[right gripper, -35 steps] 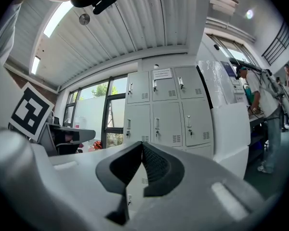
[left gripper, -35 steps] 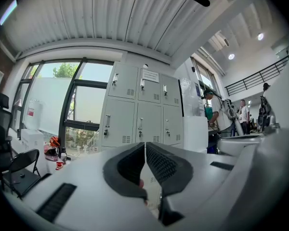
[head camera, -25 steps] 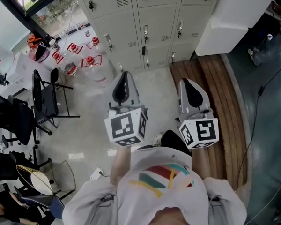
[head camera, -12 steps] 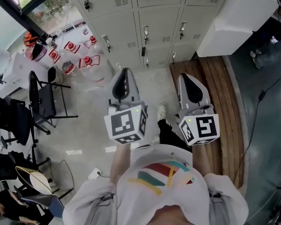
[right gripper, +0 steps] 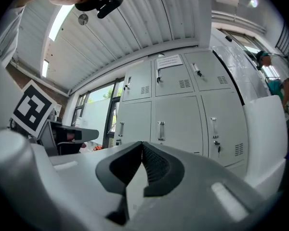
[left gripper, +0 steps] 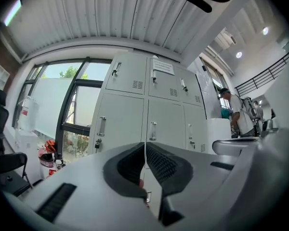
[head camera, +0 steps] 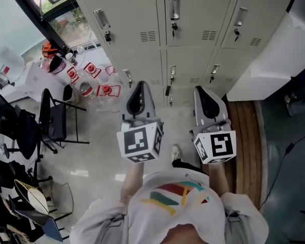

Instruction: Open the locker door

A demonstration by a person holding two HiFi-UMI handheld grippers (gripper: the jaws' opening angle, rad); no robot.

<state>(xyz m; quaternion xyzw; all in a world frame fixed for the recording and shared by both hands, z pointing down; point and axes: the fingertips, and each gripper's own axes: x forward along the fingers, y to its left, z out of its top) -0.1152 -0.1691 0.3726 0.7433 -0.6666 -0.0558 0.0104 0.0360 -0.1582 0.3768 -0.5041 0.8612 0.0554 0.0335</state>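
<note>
A bank of grey metal lockers (head camera: 193,29) fills the top of the head view, each door with a vertical handle (head camera: 174,8) and a small key lock. All doors in view are closed. My left gripper (head camera: 141,87) and right gripper (head camera: 203,90) are held side by side in front of my chest and point at the lockers, still well short of them. Both are shut with nothing between the pads. In the left gripper view the lockers (left gripper: 149,114) stand beyond the shut left gripper (left gripper: 145,146); in the right gripper view the lockers (right gripper: 176,112) rise beyond the shut right gripper (right gripper: 142,146).
Black chairs (head camera: 53,118) and several large water bottles (head camera: 107,90) stand left of the lockers by a window. A white block (head camera: 274,60) sits on a wooden platform (head camera: 246,131) at the right. A person (left gripper: 236,114) stands far right in the left gripper view.
The lockers have come nearer and larger in the head view as I step forward. Both grippers stay shut and side by side.
</note>
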